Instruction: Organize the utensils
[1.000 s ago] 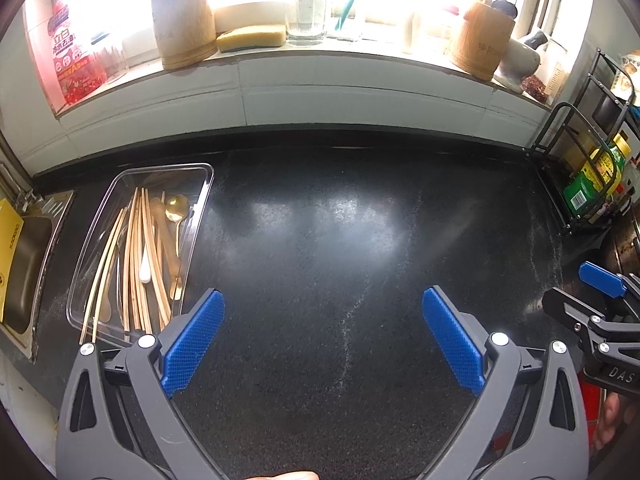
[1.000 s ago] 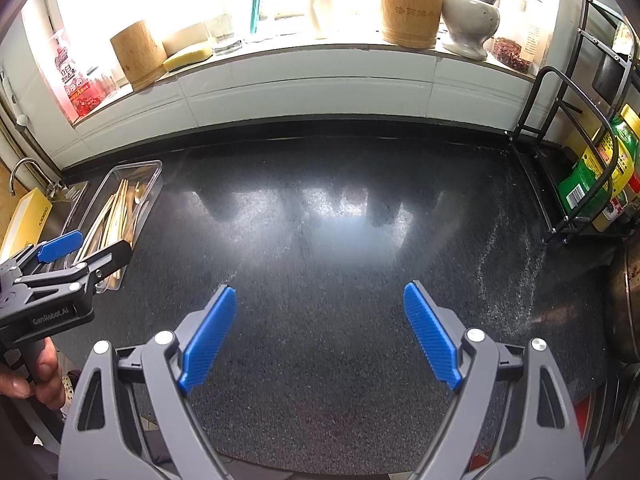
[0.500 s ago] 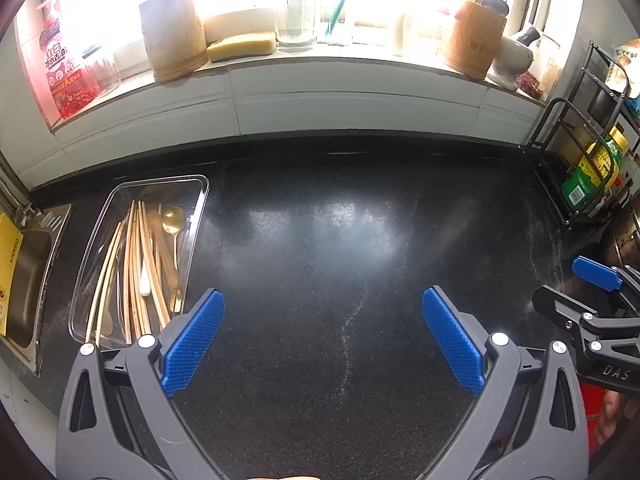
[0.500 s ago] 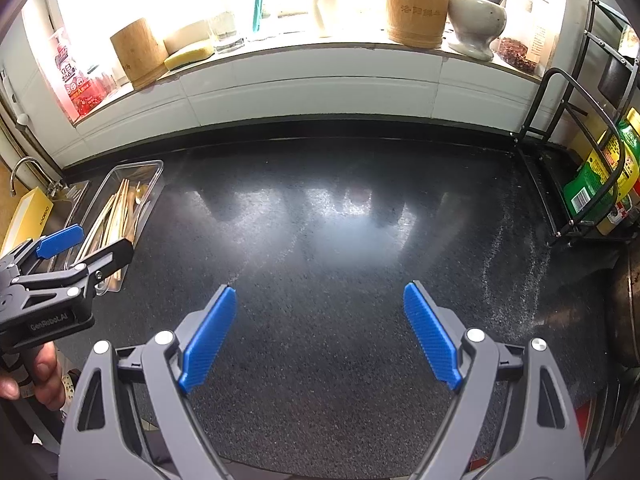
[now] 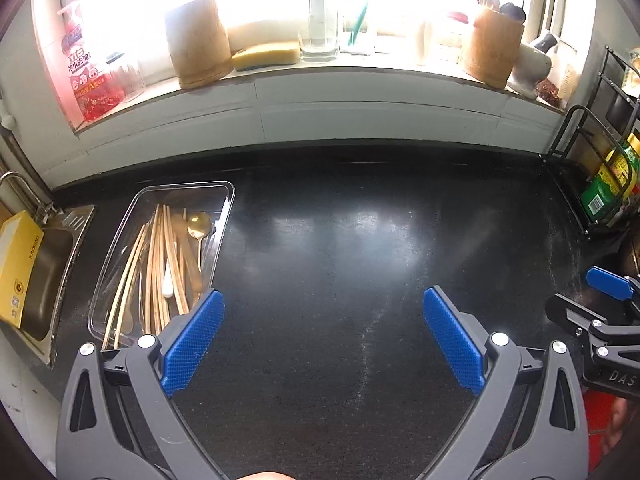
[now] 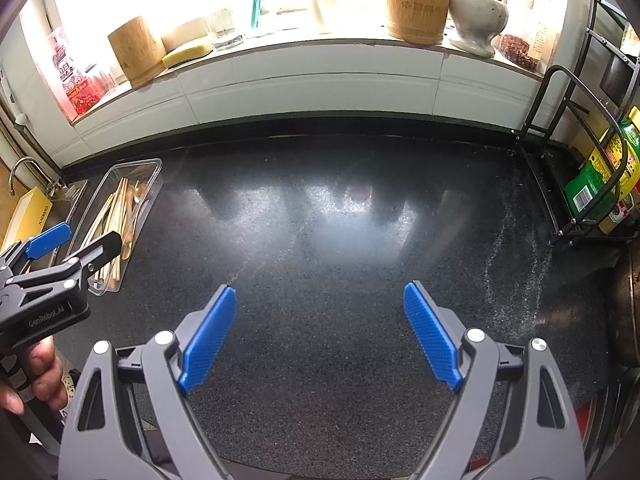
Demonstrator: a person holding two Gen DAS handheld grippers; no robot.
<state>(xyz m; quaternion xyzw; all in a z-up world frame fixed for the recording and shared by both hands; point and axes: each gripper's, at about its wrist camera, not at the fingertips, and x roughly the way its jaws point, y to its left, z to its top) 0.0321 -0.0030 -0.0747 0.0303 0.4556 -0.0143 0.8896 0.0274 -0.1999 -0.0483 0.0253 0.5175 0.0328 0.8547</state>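
1. Your left gripper (image 5: 322, 334), grey-framed with blue ribbed pads, is spread wide and carries nothing; it hovers level above the black speckled stone countertop (image 5: 360, 248).
2. Your right gripper (image 6: 320, 334) is likewise released and empty, held over the counter's middle, well apart from the left one.
3. The clear rectangular plastic tray (image 5: 224, 216) lies at the counter's left end, just beside the steel sink (image 5: 44, 280). It holds wooden chopsticks (image 5: 154, 264) and a gold metal spoon (image 5: 198, 224).
4. Your left gripper's left pad sits near the tray's closest corner, not touching.
5. A round wooden utensil holder (image 6: 418, 0) stands on the white windowsill (image 6: 320, 56).
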